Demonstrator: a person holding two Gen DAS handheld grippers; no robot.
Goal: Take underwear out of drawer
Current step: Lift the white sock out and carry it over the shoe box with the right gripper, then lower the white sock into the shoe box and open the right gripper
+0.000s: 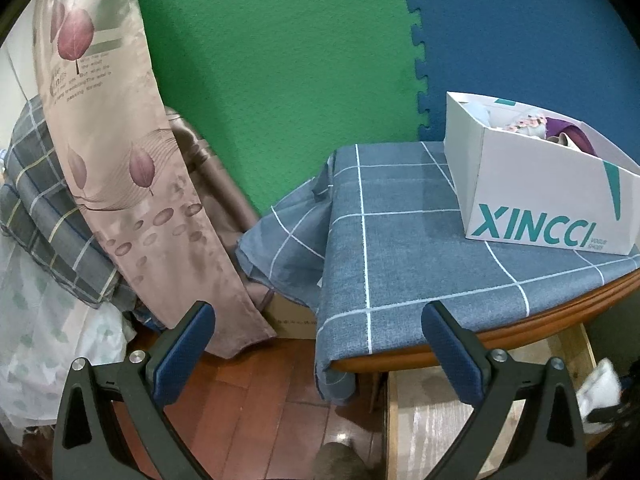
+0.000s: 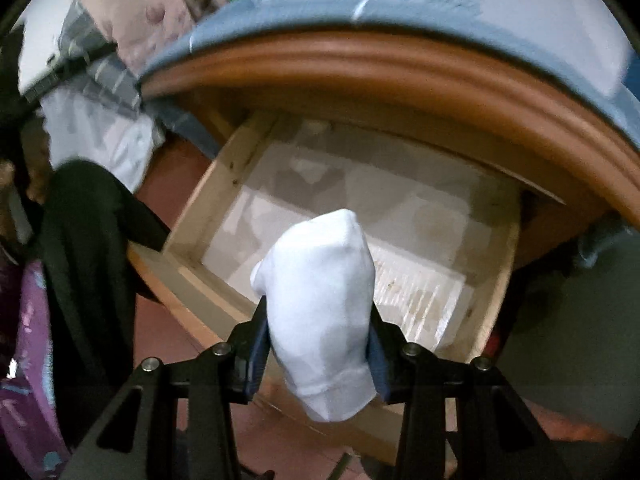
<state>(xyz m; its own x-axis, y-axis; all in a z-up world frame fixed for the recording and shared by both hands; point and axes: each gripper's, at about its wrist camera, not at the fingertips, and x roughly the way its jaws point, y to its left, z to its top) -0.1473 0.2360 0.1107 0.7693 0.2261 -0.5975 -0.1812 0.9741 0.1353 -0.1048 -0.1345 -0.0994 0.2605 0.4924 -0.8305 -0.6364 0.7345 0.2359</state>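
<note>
- Your right gripper is clamped on the white underwear; the bundle bulges out above and below the blue pads.
- The underwear hangs in the grip over the open drawer, clear of its pale lined floor.
- Your left gripper stands wide open with nothing between its jaws, over the red floor beside the table.
- A grey checked cloth covers the tabletop, and a white box sits on it.
</note>
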